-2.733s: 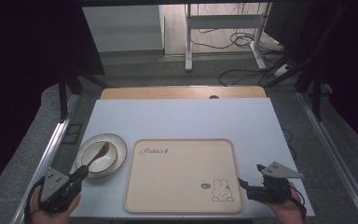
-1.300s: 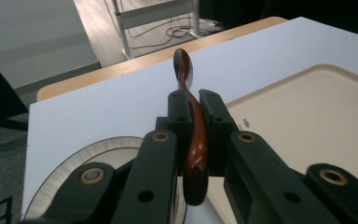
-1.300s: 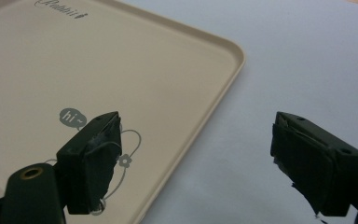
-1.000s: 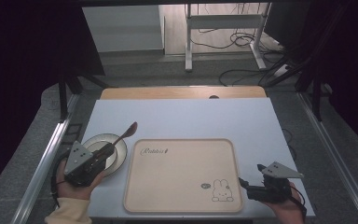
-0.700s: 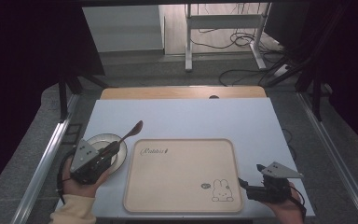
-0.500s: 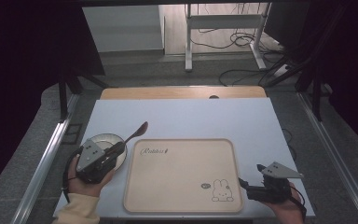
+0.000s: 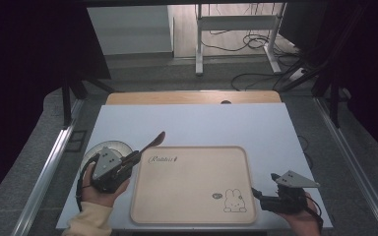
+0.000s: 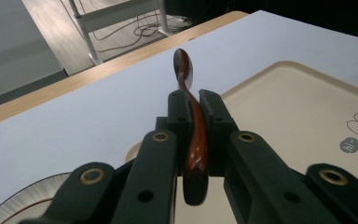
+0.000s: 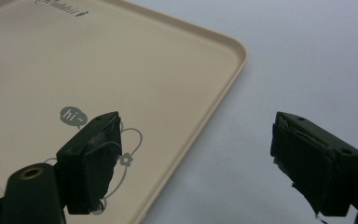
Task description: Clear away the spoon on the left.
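A dark brown wooden spoon (image 7: pixel 150 143) (image 8: pixel 192 126) is clamped by its handle in my left gripper (image 7: pixel 132 157) (image 8: pixel 196 105), its bowl pointing up and away over the table. That gripper hovers between a pale round plate (image 7: pixel 94 150) and the beige tray (image 7: pixel 192 184) with a rabbit drawing. At the tray's near right corner rests my right gripper (image 7: pixel 257 192) (image 9: pixel 196 154), its jaws wide apart with nothing between them, one pad (image 9: pixel 98 154) over the tray's rabbit print.
The white table top (image 7: pixel 216 125) ends in a wooden strip (image 7: pixel 192 97) at the far side. Metal rails run along both sides, with cables and a stand's legs on the floor beyond.
My left gripper lifted the spoon off the plate and carried it right and nearer the tray's left edge. The right gripper stayed still.
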Available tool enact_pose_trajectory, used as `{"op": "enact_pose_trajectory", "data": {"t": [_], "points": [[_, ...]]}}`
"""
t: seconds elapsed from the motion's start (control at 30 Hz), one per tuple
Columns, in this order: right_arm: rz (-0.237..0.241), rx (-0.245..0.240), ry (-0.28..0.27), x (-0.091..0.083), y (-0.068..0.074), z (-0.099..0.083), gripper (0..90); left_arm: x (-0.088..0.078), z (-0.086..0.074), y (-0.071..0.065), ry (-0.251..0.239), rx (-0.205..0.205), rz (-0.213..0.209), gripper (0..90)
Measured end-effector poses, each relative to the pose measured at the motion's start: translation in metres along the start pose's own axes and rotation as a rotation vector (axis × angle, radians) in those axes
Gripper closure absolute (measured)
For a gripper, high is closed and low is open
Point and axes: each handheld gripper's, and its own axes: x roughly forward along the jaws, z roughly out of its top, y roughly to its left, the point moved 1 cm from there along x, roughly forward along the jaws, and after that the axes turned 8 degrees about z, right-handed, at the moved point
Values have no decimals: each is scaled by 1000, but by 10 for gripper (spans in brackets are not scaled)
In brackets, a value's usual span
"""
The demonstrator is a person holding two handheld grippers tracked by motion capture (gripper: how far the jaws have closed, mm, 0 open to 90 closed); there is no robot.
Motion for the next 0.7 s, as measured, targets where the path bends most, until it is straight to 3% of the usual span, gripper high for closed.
{"op": "enact_pose_trajectory", "data": {"t": [0.7], "points": [[0, -5, 6, 0, 0, -1, 166, 10, -13, -16, 49, 34, -41, 842]]}}
